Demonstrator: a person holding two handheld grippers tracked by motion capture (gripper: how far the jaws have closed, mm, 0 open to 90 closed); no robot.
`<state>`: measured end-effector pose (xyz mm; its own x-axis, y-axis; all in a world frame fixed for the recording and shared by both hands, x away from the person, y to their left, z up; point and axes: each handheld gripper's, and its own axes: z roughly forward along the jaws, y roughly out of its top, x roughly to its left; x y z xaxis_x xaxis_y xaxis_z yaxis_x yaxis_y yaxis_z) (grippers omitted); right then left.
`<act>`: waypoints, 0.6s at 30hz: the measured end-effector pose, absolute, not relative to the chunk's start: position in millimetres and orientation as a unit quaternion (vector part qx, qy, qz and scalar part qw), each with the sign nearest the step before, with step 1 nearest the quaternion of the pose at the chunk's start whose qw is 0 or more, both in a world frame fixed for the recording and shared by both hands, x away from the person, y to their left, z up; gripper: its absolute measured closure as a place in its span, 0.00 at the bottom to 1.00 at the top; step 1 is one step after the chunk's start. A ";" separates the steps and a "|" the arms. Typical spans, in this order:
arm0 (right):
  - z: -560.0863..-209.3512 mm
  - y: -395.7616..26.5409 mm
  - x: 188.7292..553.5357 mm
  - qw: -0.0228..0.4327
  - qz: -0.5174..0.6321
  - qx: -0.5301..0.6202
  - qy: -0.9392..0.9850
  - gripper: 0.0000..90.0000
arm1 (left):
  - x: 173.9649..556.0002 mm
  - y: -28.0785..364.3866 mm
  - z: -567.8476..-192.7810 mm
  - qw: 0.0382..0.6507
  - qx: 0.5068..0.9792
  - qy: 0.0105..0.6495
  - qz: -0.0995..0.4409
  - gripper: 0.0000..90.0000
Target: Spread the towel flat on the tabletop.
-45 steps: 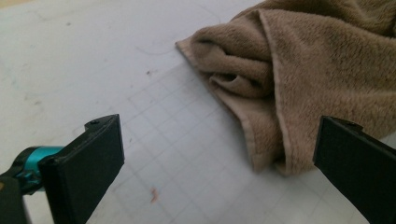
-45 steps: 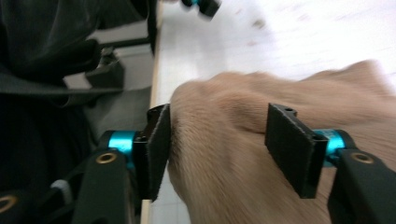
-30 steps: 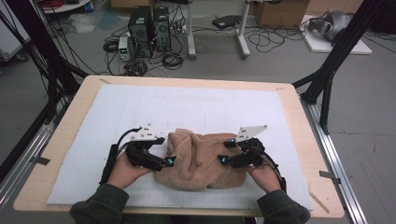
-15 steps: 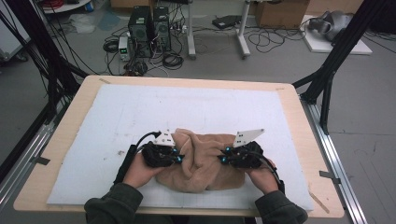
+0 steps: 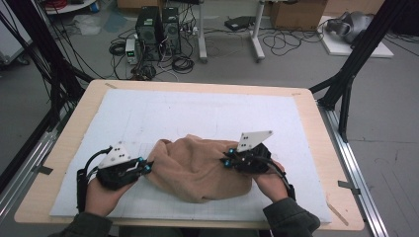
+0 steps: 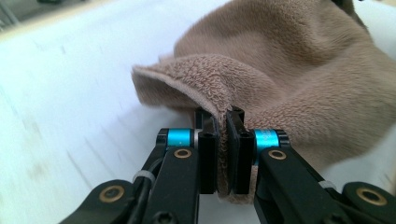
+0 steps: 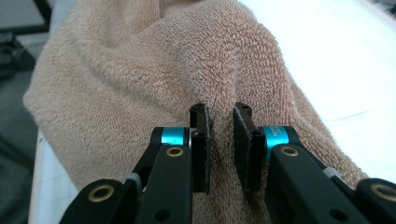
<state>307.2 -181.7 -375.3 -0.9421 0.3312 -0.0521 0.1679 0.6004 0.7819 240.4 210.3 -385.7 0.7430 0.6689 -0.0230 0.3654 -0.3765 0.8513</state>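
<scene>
Nearest the bottom edge of the high view, the person's two forearms in dark green sleeves come up onto the worktop (image 5: 44,197), each hand wrapped around a black tool. The left tongs (image 5: 146,168) point toward the middle from the left, with a grey three-cornered plate on top and a black cable looping back past the wrist. In the left gripper view the left tongs (image 6: 223,154) have just been closing and are now clamped on a thin edge of the tan terry towel (image 6: 299,79), the hem pinched flat between the two black pads and curling up and away to the left. The right tongs (image 5: 226,161) come in from the right side, also topped by a grey plate. In the right gripper view the right tongs (image 7: 220,149) have also just been closing and grip a raised ridge of the towel (image 7: 140,79), a thicker fold of pile bunched between the pads.

The towel (image 5: 197,168) lies crumpled in a loose mound between the two hands, on the near half of a white mat (image 5: 197,113) that covers most of the wooden worktop. The far half of the mat is bare. Beyond the far edge, on the grey floor, stand two black computer towers (image 5: 158,29) amid tangled cables, and black frame struts slant down at both sides.
</scene>
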 end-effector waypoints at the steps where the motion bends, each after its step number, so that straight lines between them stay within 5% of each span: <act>1: -380.0 -180.1 303.2 0.089 0.422 0.138 0.892 0.87 | 240.4 210.3 -385.7 0.459 0.813 0.318 0.165 0.94; 9: -411.1 -183.0 274.1 0.069 0.406 0.140 0.900 0.86 | 218.4 215.8 -422.0 0.443 0.825 0.330 0.120 0.92; 18: -367.9 -193.2 268.2 0.069 0.455 0.131 0.878 0.67 | 232.2 214.3 -383.7 0.481 0.807 0.320 0.120 0.58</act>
<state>268.2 -193.2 -367.9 -0.9561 0.2931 -0.0019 0.1673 0.5508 0.8177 232.2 214.3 -383.7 0.7661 0.6326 -0.1138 0.4007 -0.3315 0.8541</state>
